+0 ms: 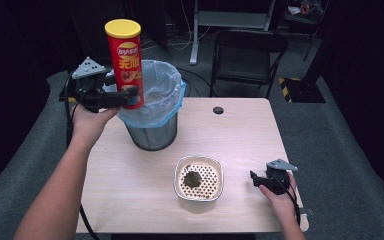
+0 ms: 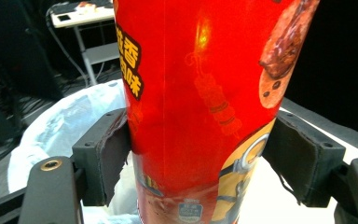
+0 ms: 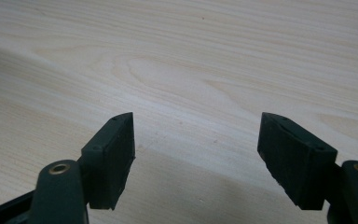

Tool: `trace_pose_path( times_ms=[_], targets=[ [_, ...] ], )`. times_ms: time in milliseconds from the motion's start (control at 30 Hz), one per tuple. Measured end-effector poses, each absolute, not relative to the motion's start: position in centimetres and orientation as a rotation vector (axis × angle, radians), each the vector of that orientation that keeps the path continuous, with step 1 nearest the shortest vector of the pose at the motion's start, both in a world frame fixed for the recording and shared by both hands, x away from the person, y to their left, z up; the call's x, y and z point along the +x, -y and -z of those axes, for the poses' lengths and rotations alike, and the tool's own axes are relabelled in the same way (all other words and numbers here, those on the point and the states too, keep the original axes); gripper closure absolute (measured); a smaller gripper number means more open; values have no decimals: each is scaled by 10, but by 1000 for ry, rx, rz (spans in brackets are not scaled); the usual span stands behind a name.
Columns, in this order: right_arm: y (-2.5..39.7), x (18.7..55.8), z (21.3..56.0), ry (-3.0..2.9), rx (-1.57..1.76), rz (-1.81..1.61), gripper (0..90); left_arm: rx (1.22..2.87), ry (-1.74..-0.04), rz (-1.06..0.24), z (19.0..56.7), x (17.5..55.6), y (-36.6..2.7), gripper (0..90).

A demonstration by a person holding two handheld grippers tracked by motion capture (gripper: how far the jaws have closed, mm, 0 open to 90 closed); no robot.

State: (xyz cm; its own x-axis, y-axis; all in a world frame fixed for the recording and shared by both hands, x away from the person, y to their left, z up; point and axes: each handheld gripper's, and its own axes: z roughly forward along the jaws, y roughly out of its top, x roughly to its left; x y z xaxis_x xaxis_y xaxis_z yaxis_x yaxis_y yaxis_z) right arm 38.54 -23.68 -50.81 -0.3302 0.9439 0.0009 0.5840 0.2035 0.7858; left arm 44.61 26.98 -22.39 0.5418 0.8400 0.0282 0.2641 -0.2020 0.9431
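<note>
The red crisp can stands upright in the air, its long axis vertical, with the yellow lid at the top and its base just above the left rim of the waste bin; seen from the can, the mouth of the bin opens toward 4 o'clock in the high view. This is the relation that matters: I judge that the can must go a little to the right before it can drop into the bag, because at present its base hangs over the rim and not over the middle. The can is tall and slim, glossy red, with yellow characters and a cartoon figure near the base. The left gripper holds it low on the body, and in the left gripper view the fingers press on both sides of the can, with the white bag below. The bin is a dark mesh basket with a pale blue-white liner, and it stands on the worktop. At about 5 o'clock from the bin lies a white tray with a dark lump in it. The right gripper rests on the worktop at 3 o'clock from the tray, far from the can, with its fingers spread and nothing between them.
</note>
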Motion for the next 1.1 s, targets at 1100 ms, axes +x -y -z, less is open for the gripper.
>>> trace_pose_path(
  times_ms=[1100],
  targets=[
    [232, 387, 513, -2045, 1374, -949, 271, 1630, -1145, -662, 257, 521, -287, 239]
  ],
)
